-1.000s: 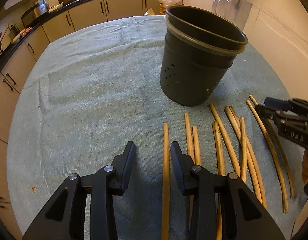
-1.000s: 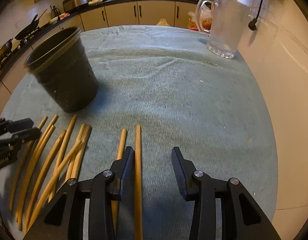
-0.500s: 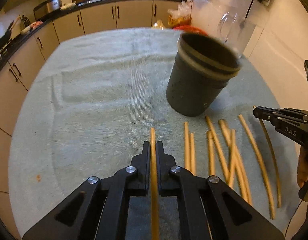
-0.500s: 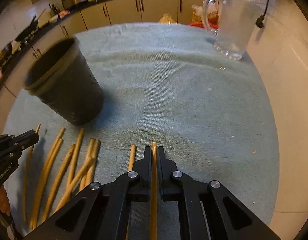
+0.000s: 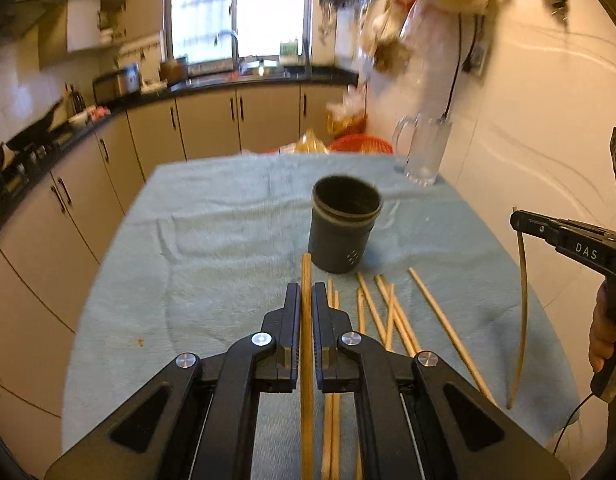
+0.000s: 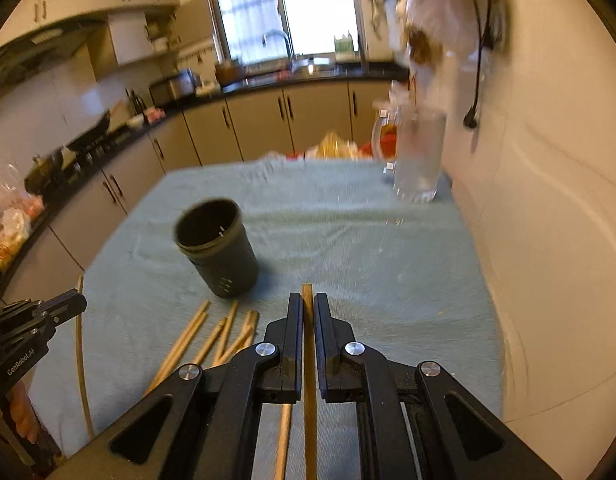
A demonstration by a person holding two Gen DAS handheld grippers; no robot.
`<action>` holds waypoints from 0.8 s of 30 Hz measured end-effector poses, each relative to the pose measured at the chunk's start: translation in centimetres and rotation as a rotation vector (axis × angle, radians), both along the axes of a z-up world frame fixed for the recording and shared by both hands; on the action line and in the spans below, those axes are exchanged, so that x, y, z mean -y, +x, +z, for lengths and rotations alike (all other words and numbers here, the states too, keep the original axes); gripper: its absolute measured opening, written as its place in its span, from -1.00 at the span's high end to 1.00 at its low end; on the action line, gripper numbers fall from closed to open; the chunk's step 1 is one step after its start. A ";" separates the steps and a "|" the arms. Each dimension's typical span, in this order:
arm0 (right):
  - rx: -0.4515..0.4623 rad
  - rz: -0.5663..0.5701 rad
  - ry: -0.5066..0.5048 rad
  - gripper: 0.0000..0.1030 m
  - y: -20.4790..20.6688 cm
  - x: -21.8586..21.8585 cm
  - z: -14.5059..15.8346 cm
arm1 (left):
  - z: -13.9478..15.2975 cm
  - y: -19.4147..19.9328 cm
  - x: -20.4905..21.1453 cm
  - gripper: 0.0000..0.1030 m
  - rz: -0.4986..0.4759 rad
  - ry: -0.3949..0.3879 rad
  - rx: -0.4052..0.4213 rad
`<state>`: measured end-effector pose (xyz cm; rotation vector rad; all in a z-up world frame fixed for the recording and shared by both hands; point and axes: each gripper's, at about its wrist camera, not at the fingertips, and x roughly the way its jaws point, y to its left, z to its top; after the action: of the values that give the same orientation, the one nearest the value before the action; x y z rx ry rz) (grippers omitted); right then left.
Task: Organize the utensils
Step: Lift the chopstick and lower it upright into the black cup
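My left gripper (image 5: 306,292) is shut on a wooden chopstick (image 5: 307,340) and holds it above the table. My right gripper (image 6: 307,302) is shut on another chopstick (image 6: 309,364), also lifted; it shows hanging from that gripper in the left wrist view (image 5: 522,308). The left gripper appears at the left edge of the right wrist view (image 6: 74,300). A dark grey utensil holder (image 5: 343,224) stands upright and empty on the cloth, ahead of both grippers (image 6: 218,246). Several chopsticks (image 5: 388,316) lie on the cloth in front of it (image 6: 212,336).
A blue-green cloth (image 5: 212,248) covers the table. A glass mug (image 6: 418,158) stands at the far right corner by the wall. Kitchen cabinets (image 5: 212,124) and a counter run behind and along the left side.
Both grippers closed on a chopstick each, then rose and pulled back from the holder, lifting their chopsticks off the cloth. The view now looks across the kitchen.
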<state>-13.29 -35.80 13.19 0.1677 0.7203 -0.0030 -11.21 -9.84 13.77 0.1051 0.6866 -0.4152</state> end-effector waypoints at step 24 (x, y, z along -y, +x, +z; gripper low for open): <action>0.239 0.048 -0.006 0.89 -7.7 -2.3 7.6 | 7.4 -9.7 -2.3 0.90 -0.024 -0.132 0.206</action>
<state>-20.95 -33.48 20.79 0.1423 0.4855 0.0599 -20.88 -7.50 21.21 0.0308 0.4545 -0.4640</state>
